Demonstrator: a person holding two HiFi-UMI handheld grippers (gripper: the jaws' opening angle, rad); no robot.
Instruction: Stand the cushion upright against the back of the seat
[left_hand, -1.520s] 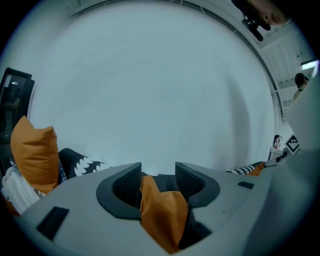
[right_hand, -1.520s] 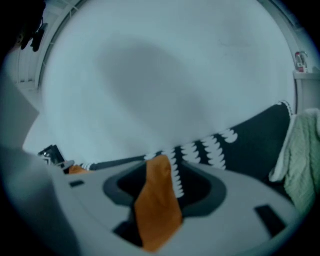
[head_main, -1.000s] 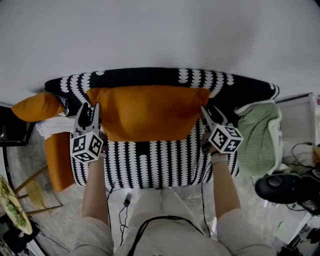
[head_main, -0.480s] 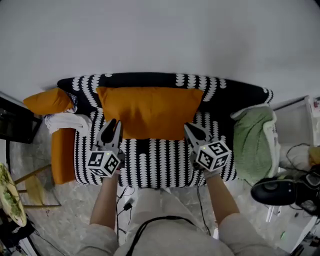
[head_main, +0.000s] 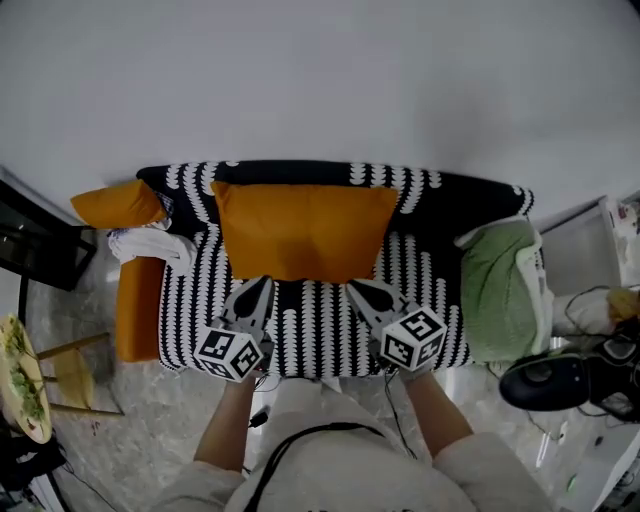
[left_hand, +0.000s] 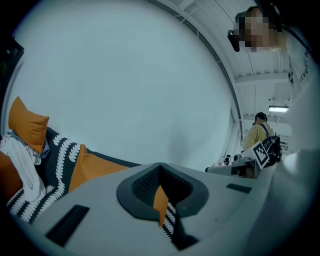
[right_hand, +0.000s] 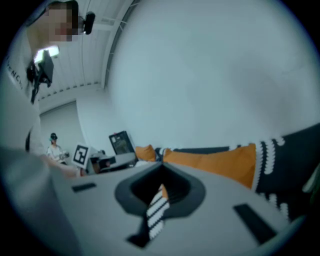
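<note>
The orange cushion (head_main: 303, 230) stands with its long side going across, leaning on the back of the sofa (head_main: 310, 325). It is just ahead of both grippers, and both are equally near. The left gripper (head_main: 262, 284) and right gripper (head_main: 353, 288) have just closed their fingers on nothing.

Setting: mock living-room corner inside a large lab hall. Evidence: patterned sofa (head_main: 320, 325) against a bare white partition (head_main: 320, 80), stone-look floor (head_main: 135, 405). Past the partition's edge: high ribbed ceiling (left_hand: 260, 65), strip light (left_hand: 278, 108), another person (left_hand: 260, 132) at a bench (left_hand: 235, 167).
</note>
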